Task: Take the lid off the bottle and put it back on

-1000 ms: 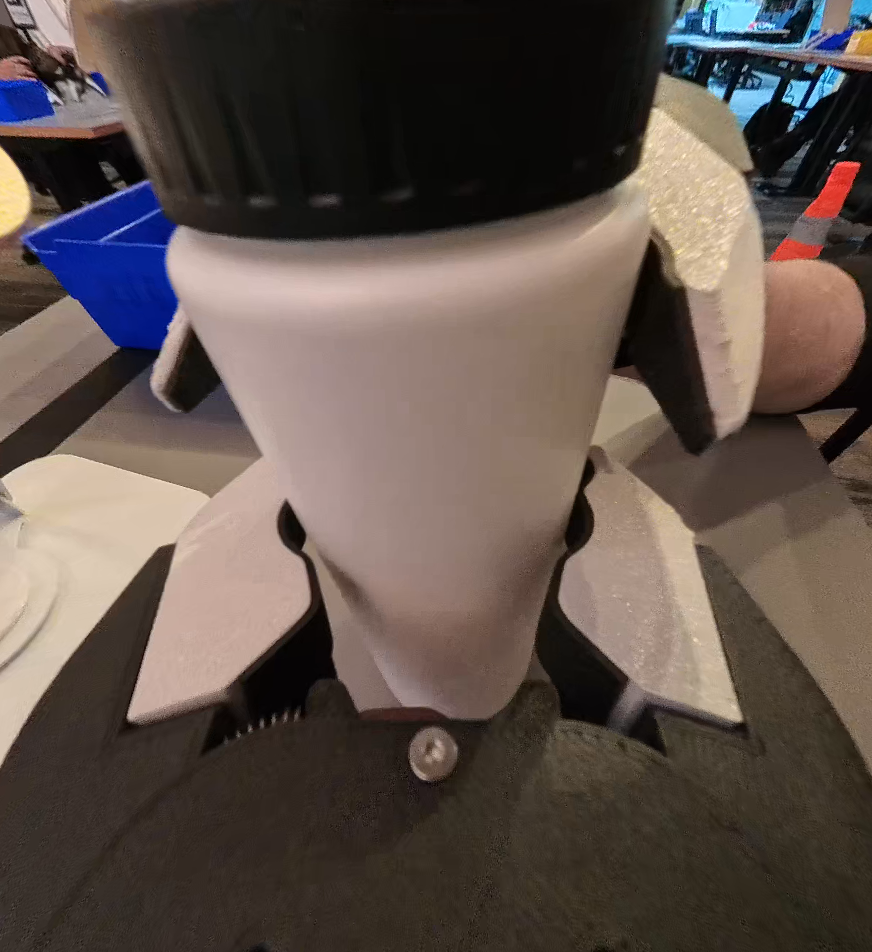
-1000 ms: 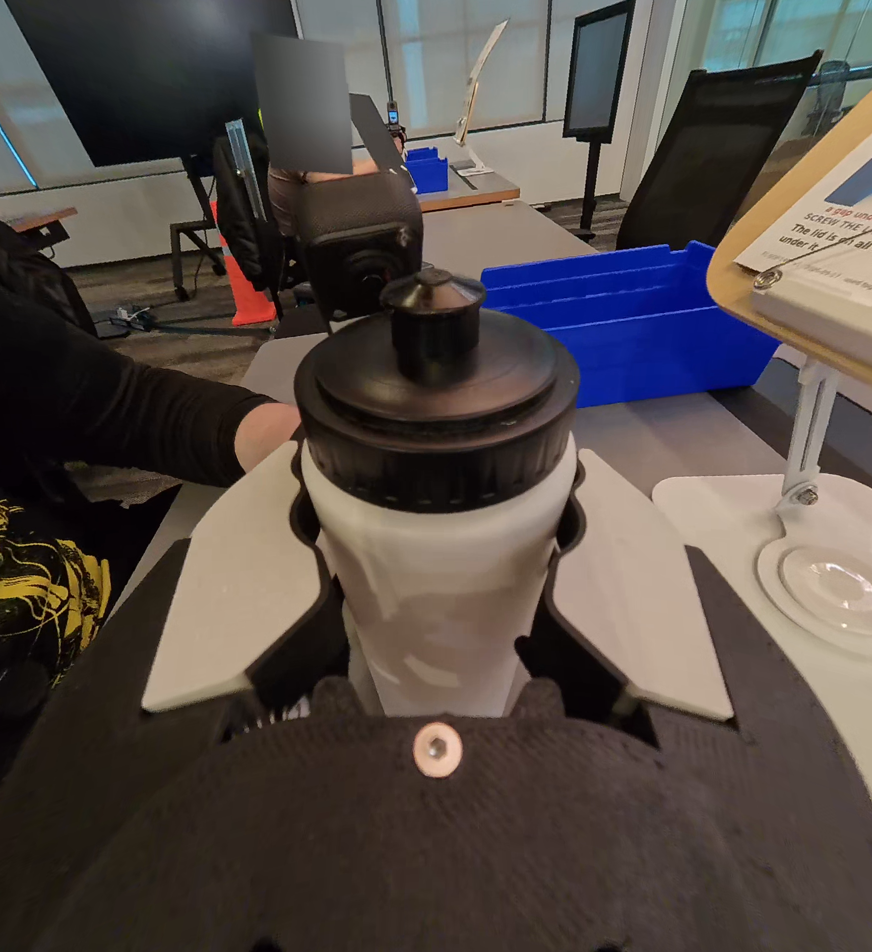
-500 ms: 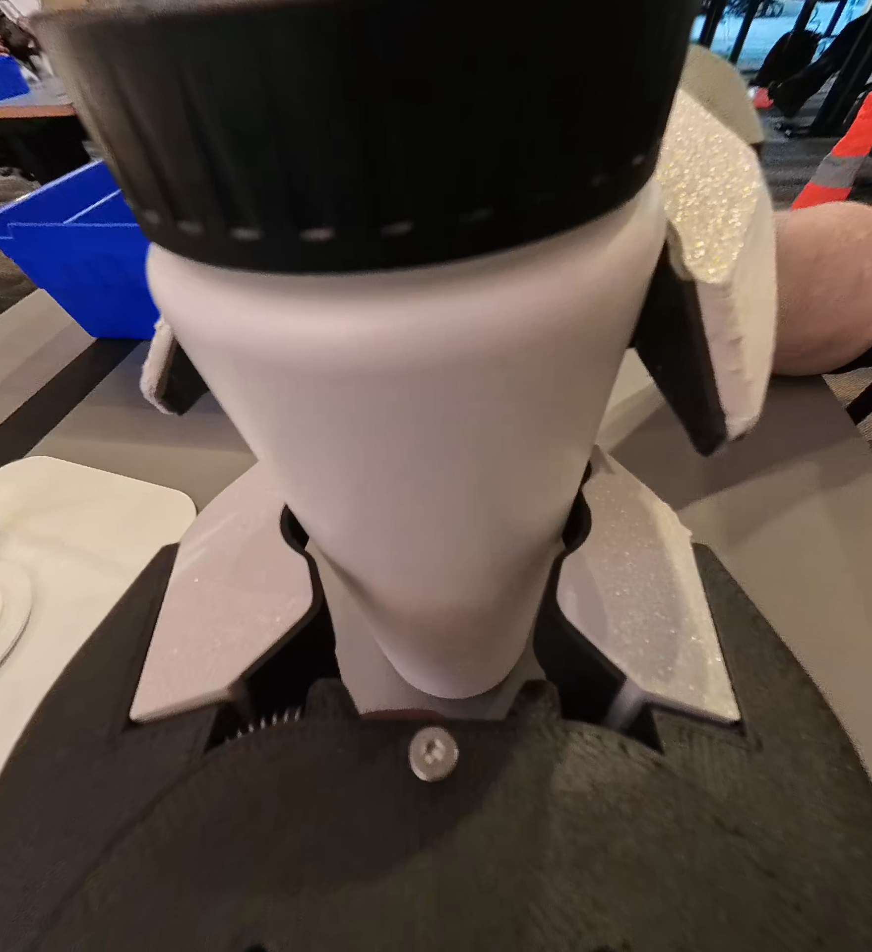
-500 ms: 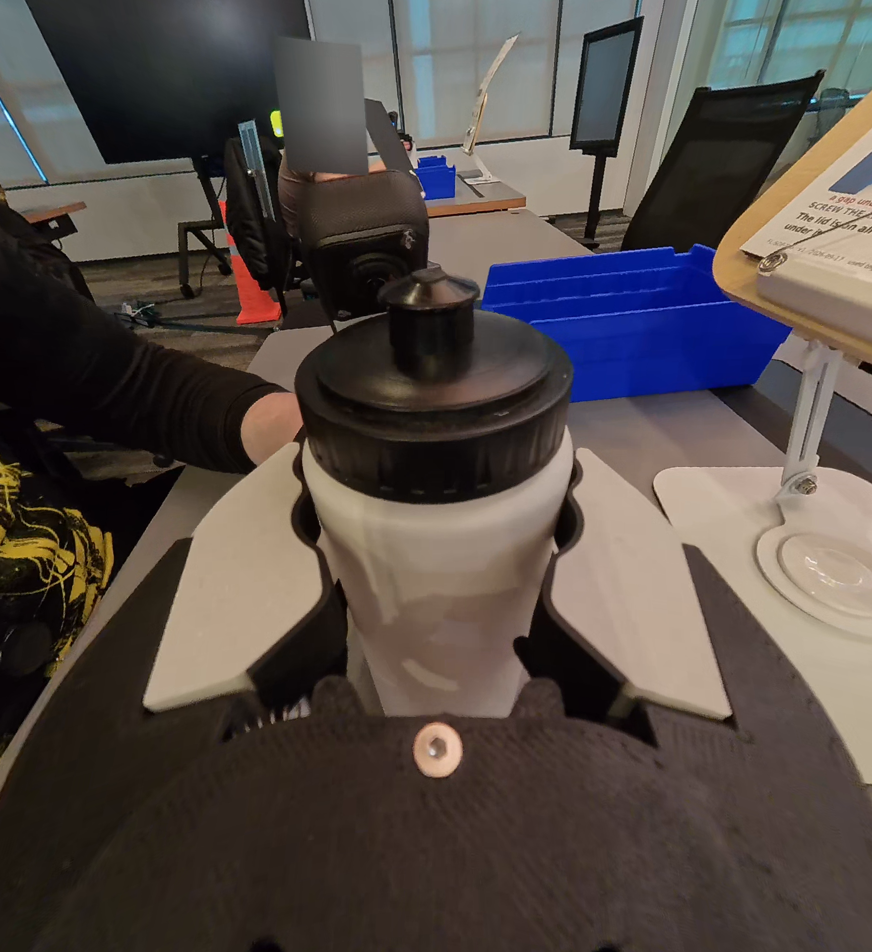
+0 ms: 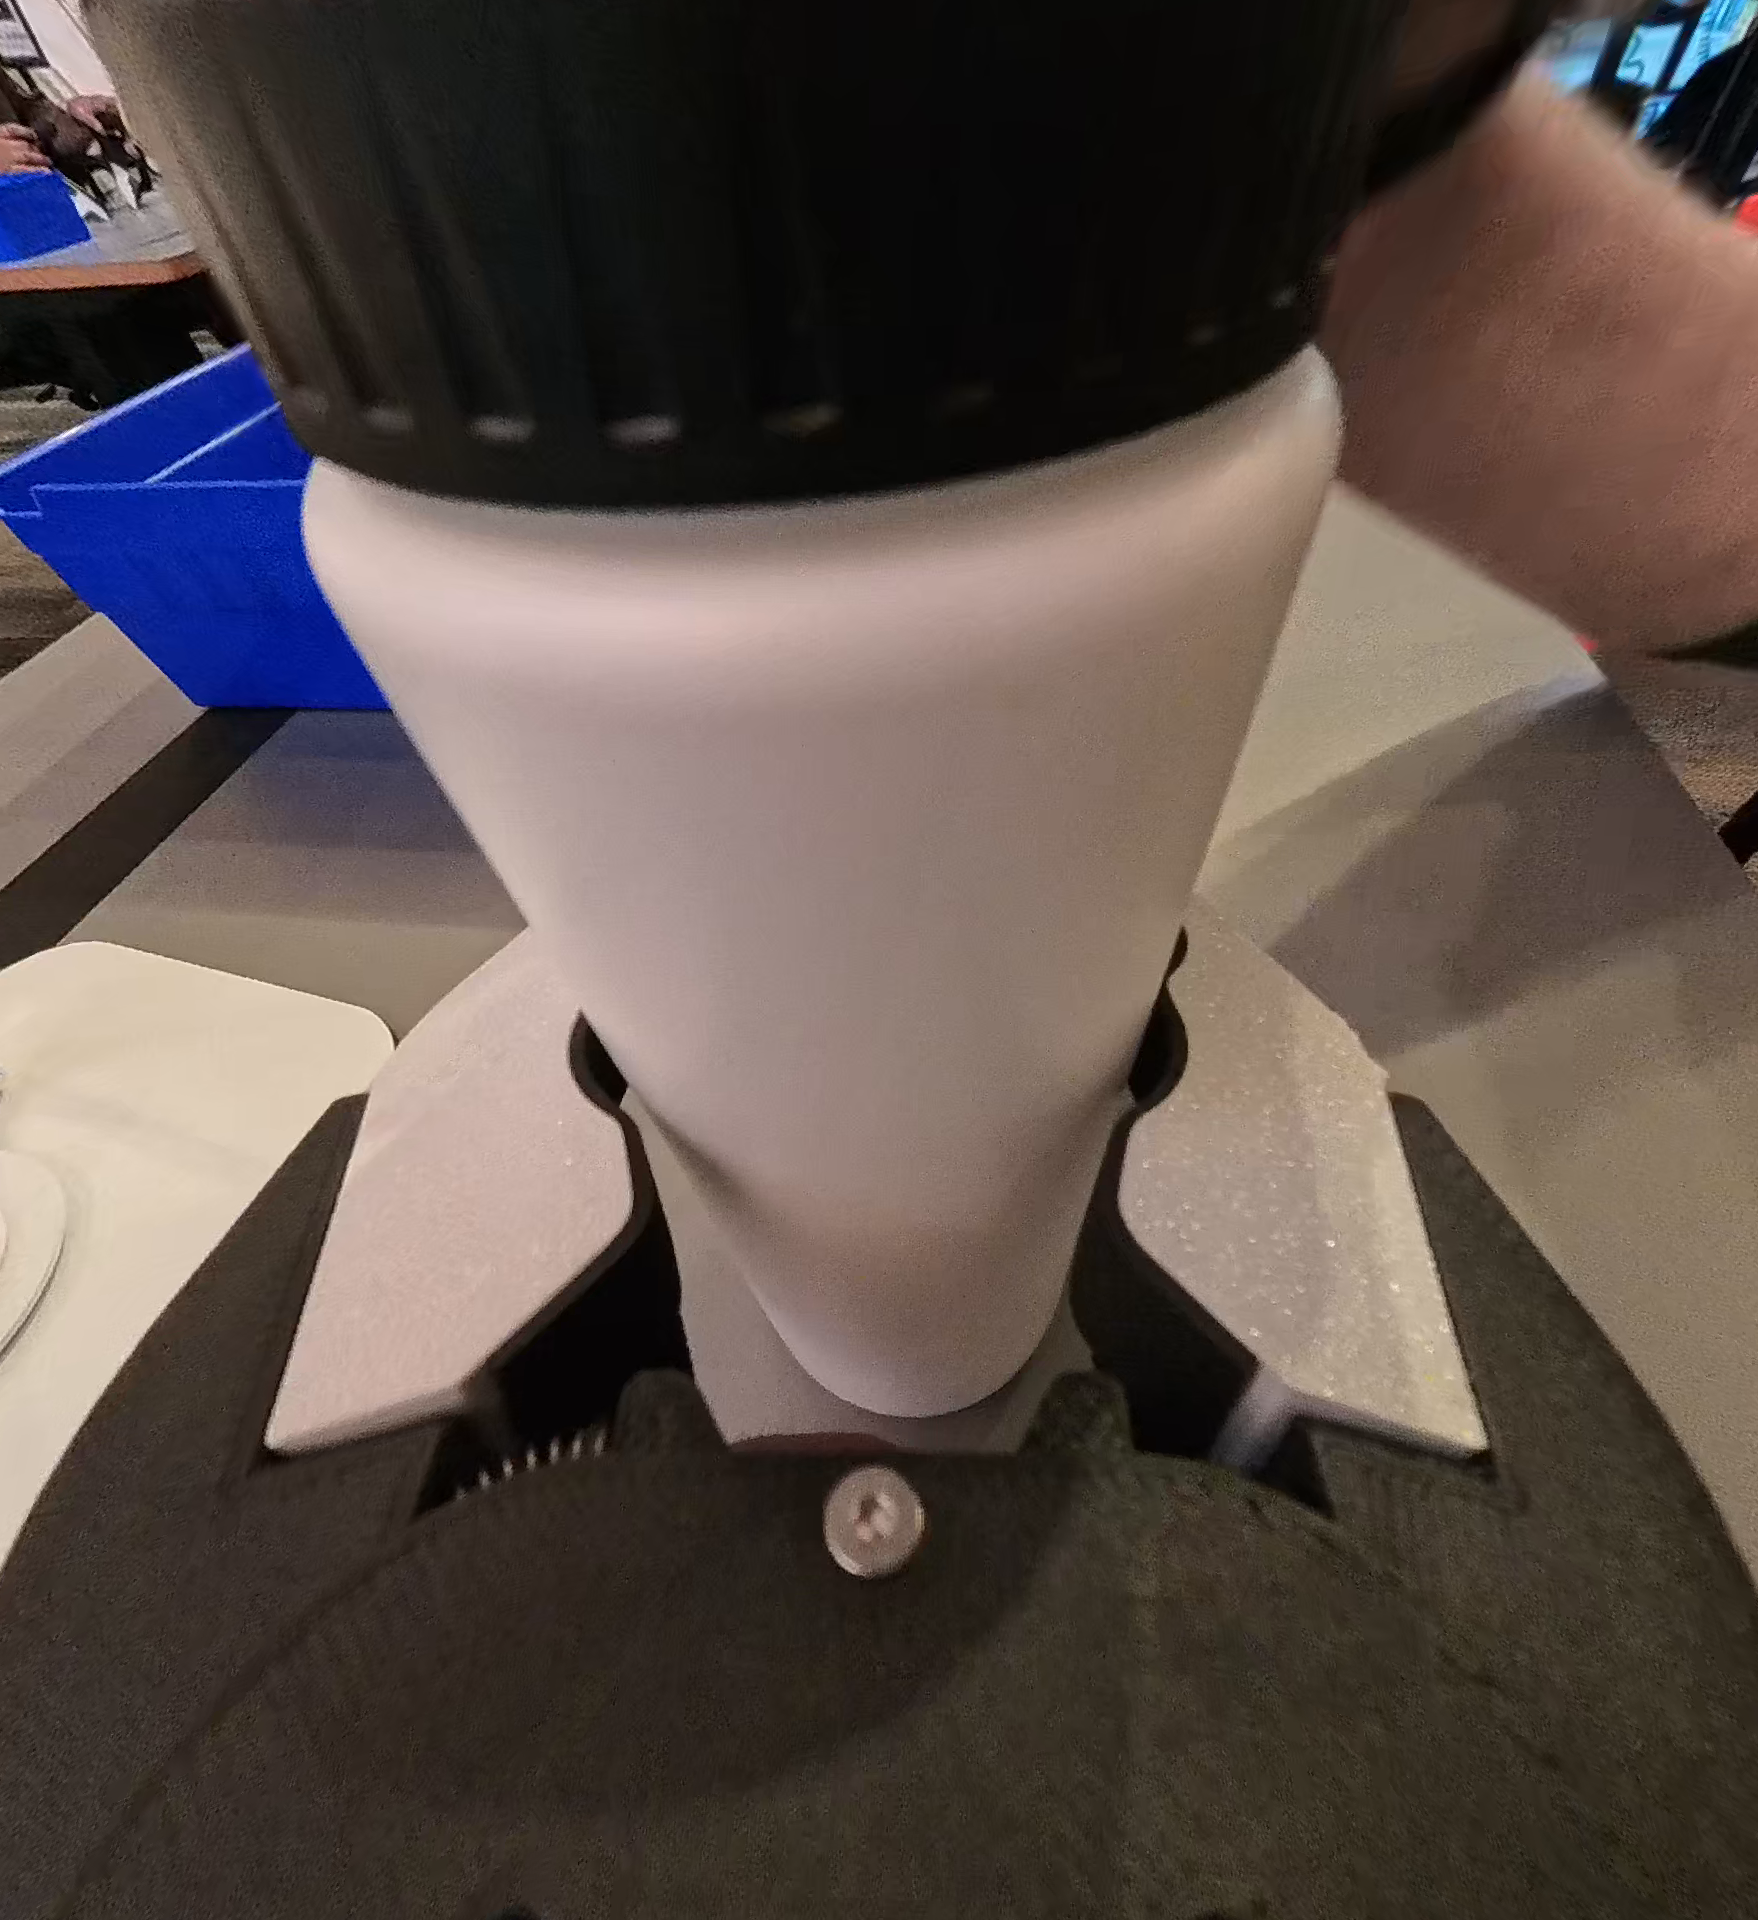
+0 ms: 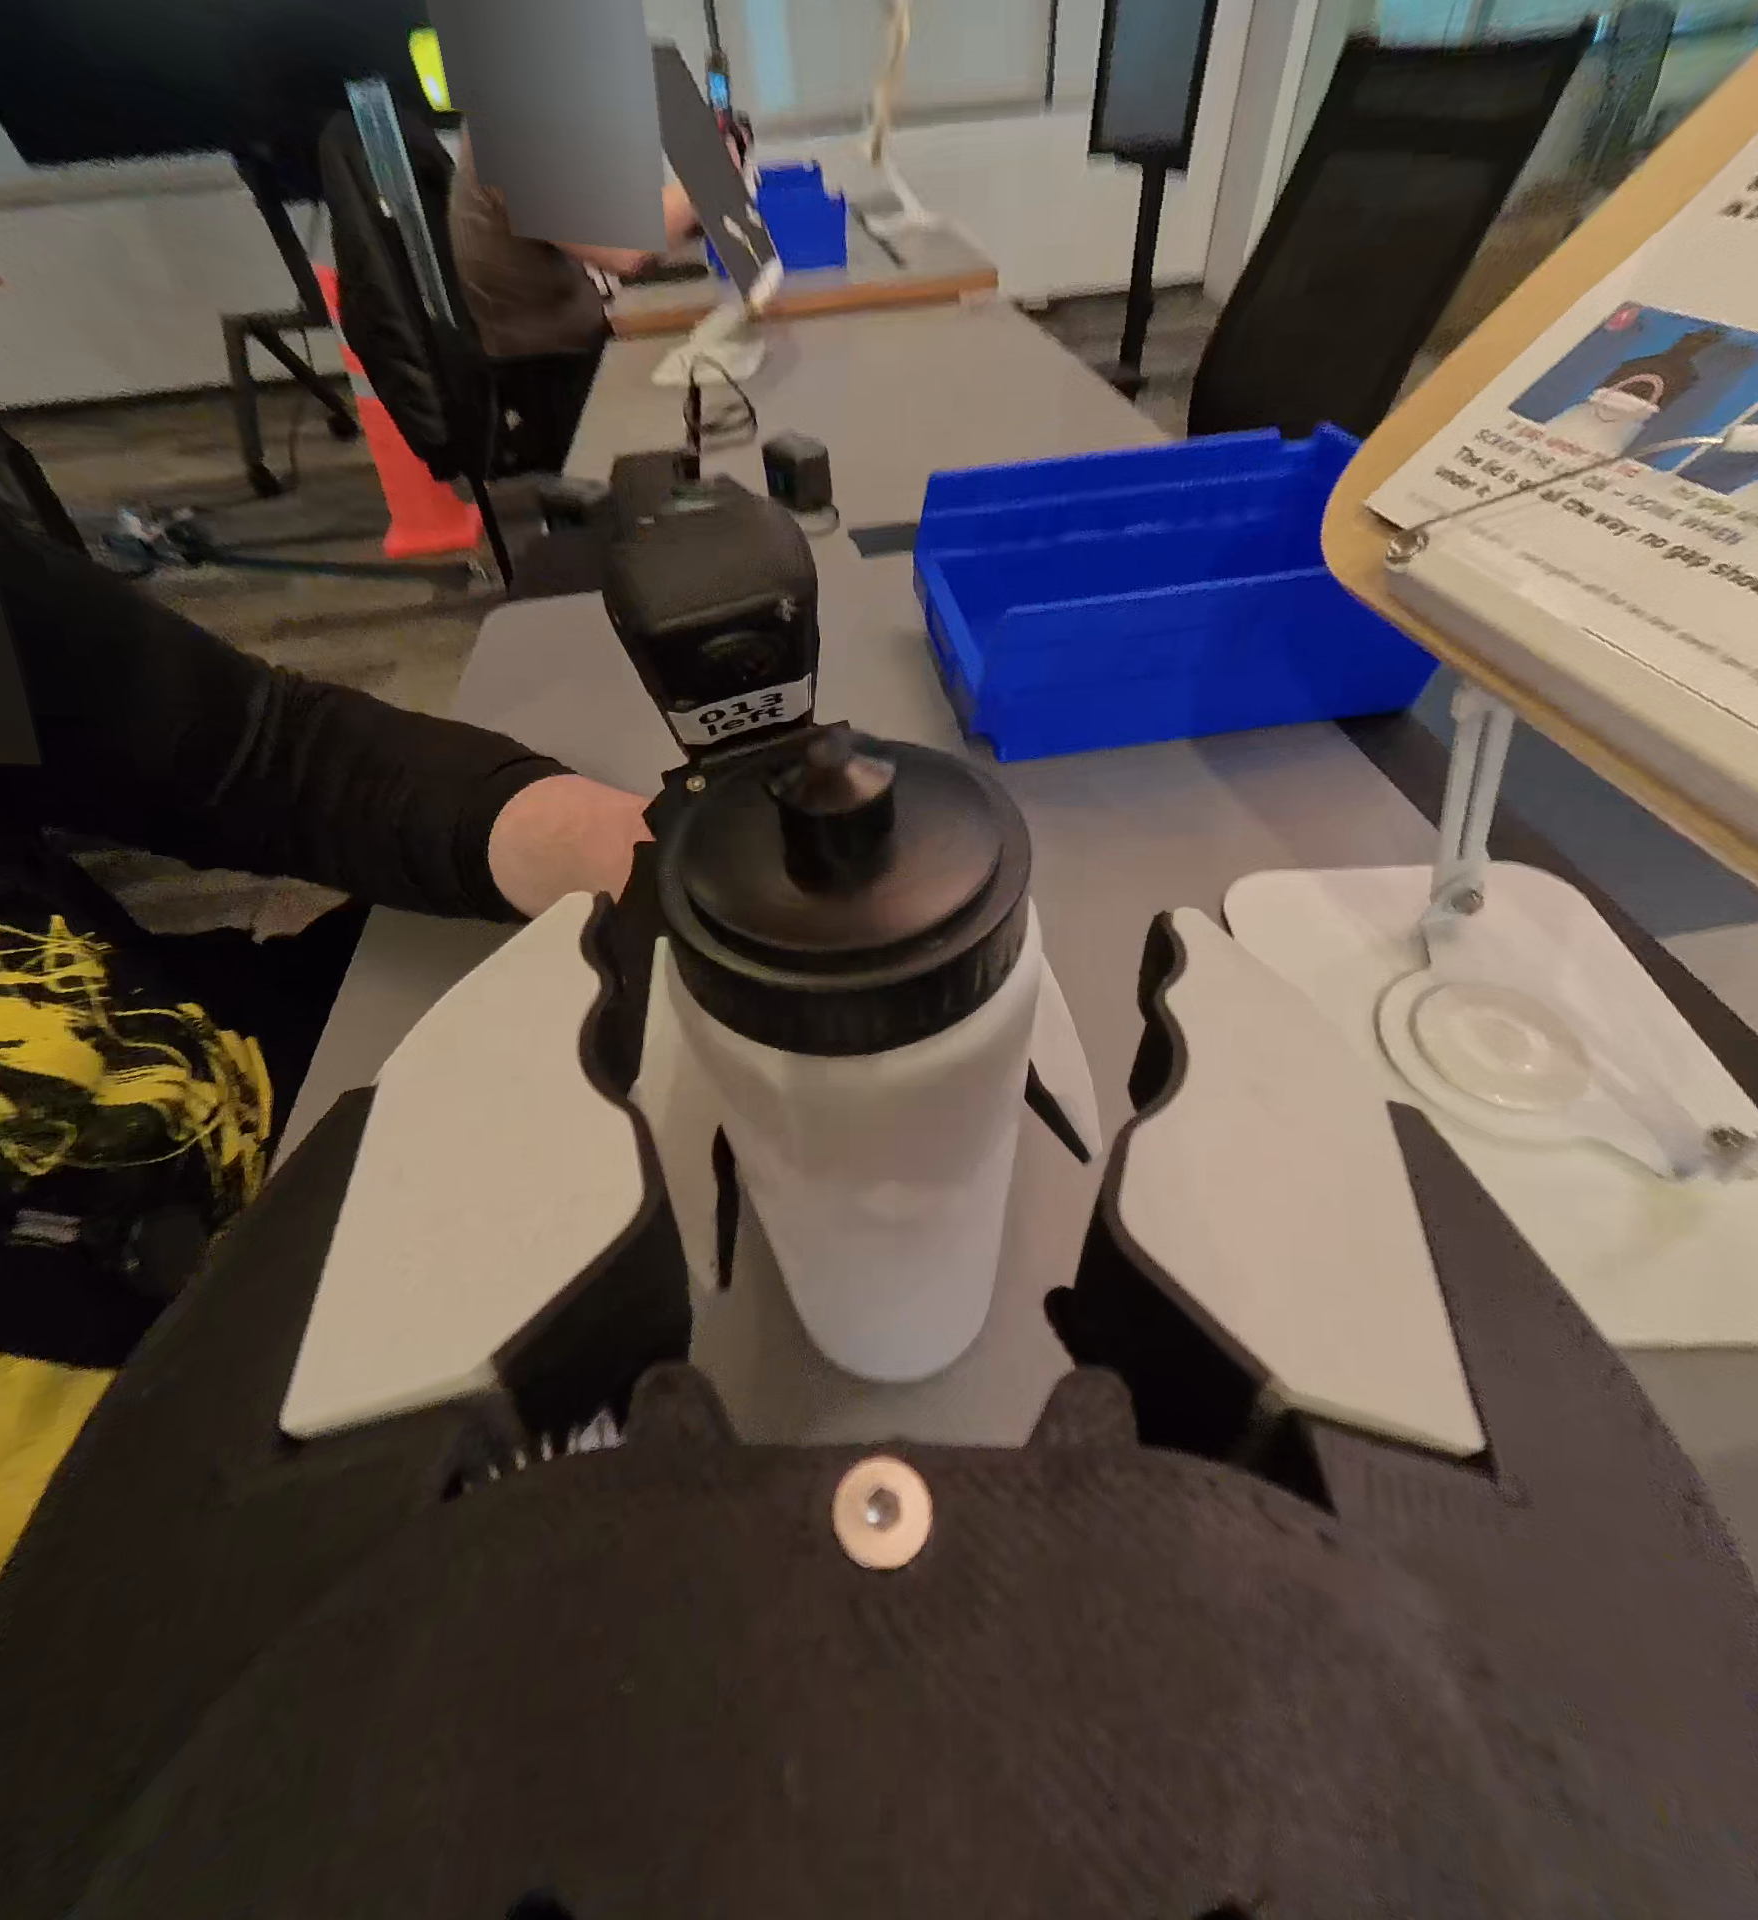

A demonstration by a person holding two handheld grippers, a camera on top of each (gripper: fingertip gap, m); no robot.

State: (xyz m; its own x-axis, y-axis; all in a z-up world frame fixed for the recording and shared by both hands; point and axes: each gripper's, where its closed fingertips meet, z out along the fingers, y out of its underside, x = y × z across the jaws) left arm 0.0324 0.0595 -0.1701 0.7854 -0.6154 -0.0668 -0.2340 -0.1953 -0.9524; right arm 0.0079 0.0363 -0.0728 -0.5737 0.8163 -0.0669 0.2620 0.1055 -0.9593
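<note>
While the left tool [image 5: 880, 1122] is still clamping the bottle [image 6: 880, 1153], the right tool [image 6: 880, 1039] is now standing apart, having released it, lid [image 6: 839, 883] unremoved.

Even, bright indoor light casts soft shadows on the worktop [image 5: 1477, 852]. Motion blur smears both views. Wide-angle lenses bend the edges.

White bottle [image 6: 880, 1164], black ribbed lid [image 6: 844, 883]; blue bin [image 6: 1155, 592] (solid); orange cone [image 6: 407, 468]; grey table [image 6: 958, 416].
</note>
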